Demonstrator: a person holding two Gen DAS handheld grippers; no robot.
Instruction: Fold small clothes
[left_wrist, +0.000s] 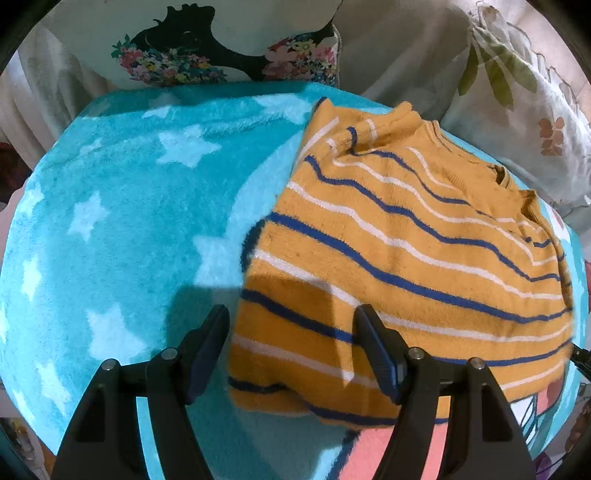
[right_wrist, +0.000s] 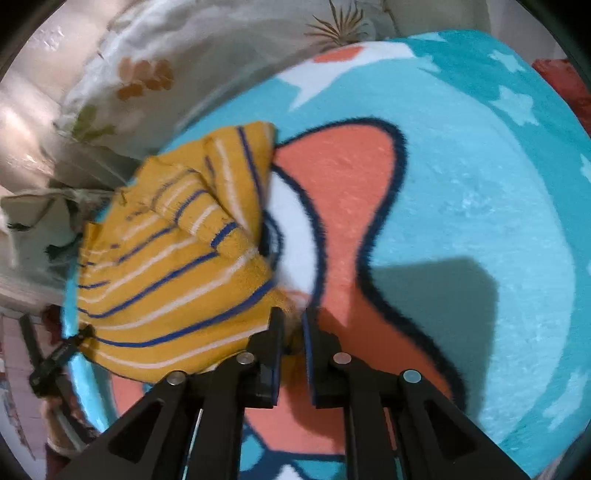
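Though rumpled, teal star blanket (left_wrist: 122, 206) w/ pillows (left_wrist: 532, 110)

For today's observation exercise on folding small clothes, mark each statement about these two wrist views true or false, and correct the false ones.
1. The garment is a mustard sweater with blue and white stripes. True.
2. It lies on a plain grey blanket. False: the fleece blanket is turquoise with white stars.
3. The left gripper is clamped on a sleeve. False: its jaws stand open over the sweater's lower corner, pressing nothing.
4. The right gripper has closed on the sweater's edge. True: a bit of mustard knit shows between its near-shut jaws.
5. A leaf-print pillow lies beyond the sweater. True.
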